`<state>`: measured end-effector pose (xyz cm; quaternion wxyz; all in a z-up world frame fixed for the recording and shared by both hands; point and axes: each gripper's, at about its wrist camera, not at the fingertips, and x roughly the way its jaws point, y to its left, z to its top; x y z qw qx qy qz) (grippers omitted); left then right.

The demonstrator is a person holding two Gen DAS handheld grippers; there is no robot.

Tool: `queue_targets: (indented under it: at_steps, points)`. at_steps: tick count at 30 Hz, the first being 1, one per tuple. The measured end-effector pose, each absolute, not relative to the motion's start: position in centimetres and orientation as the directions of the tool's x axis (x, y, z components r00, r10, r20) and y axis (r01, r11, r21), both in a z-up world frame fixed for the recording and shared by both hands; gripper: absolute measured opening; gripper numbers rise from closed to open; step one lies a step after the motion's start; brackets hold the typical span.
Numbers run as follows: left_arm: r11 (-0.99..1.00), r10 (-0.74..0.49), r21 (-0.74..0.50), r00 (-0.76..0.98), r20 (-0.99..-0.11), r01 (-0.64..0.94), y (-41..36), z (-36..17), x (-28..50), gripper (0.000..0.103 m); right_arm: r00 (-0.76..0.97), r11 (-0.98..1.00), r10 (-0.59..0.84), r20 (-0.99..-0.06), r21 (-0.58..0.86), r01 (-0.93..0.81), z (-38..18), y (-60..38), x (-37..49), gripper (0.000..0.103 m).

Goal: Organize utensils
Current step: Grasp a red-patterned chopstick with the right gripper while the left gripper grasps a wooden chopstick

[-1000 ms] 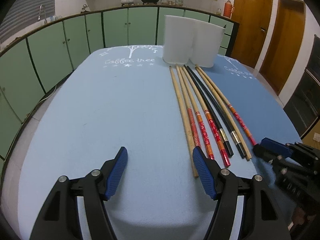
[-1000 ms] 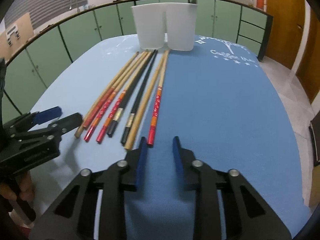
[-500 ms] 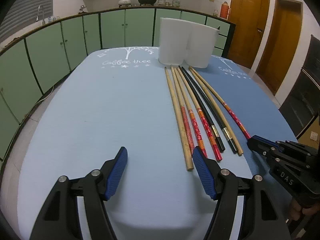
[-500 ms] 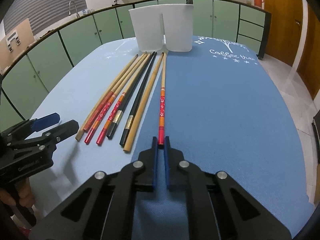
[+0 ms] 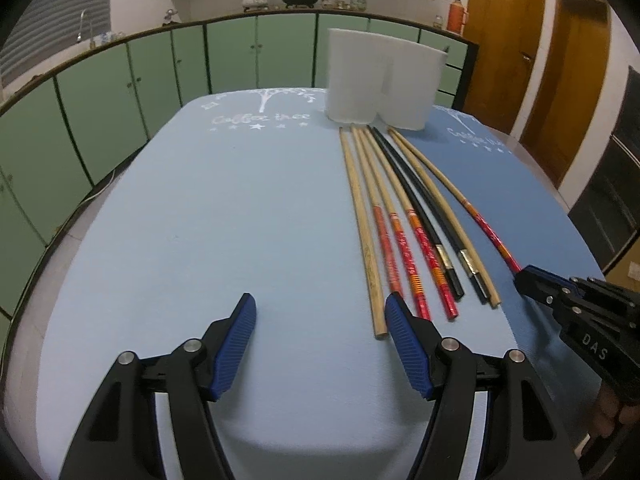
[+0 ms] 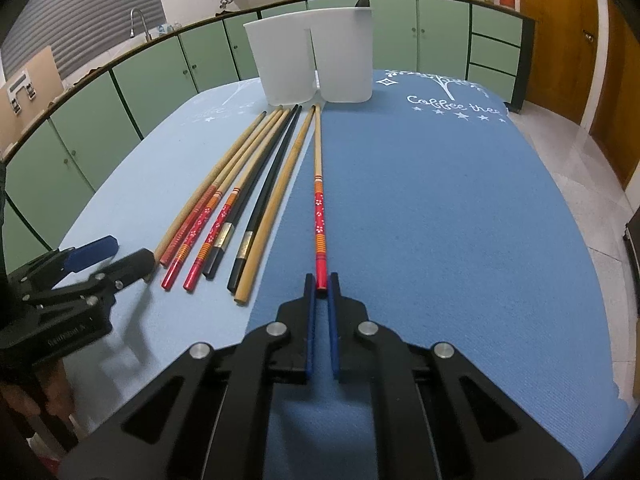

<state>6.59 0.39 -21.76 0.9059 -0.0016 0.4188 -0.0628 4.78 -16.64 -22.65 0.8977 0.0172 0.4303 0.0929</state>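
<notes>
We see our right gripper (image 6: 321,286) clamped on the red end of one chopstick (image 6: 318,200), which lies on the blue counter (image 6: 440,220) pointing at the white holder (image 6: 308,60). Its jaws have just been closing on that stick. The other chopsticks (image 6: 240,200) lie side by side just left of it, apart from it. Our left gripper (image 5: 320,320) hovers with jaws wide apart and nothing between them, its right finger (image 5: 404,344) near the closest stick's end.
</notes>
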Motion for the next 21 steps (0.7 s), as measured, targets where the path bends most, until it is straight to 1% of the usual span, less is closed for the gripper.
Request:
queue_targets:
  at_steps: [7, 12, 15, 18, 20, 21]
  points:
    - [0.991, -0.127, -0.064, 0.638, -0.759, 0.121, 0.1, -21.8, 6.2, 0.066, 0.618, 0.983, 0.177, -0.766, 0.107, -0.149, -22.8, -16.7, 4.8, 0.005]
    - [0.989, -0.137, -0.063, 0.644, -0.752, 0.137, -0.6, -22.0, 6.1, 0.057, 0.619, 0.983, 0.178, -0.764, 0.113, -0.144, -22.8, -16.7, 4.9, 0.005]
    - [0.988, -0.139, -0.066, 0.644, -0.752, 0.137, -0.8, -22.0, 6.1, 0.055, 0.620, 0.983, 0.183, -0.763, 0.120, -0.142, -22.8, -16.8, 4.9, 0.006]
    - [0.985, -0.169, -0.107, 0.636, -0.753, 0.136, -0.7, -21.6, 5.9, 0.055, 0.620, 0.982, 0.184, -0.763, 0.120, -0.145, -22.8, -16.9, 4.9, 0.006]
    - [0.986, -0.158, -0.090, 0.636, -0.756, 0.139, -0.9, -21.7, 5.7, 0.055, 0.621, 0.982, 0.183, -0.762, 0.119, -0.145, -22.8, -16.8, 4.8, 0.006]
    - [0.989, -0.134, -0.059, 0.638, -0.758, 0.137, -1.1, -21.9, 5.7, 0.054, 0.621, 0.982, 0.183, -0.762, 0.118, -0.145, -22.8, -16.8, 4.8, 0.006]
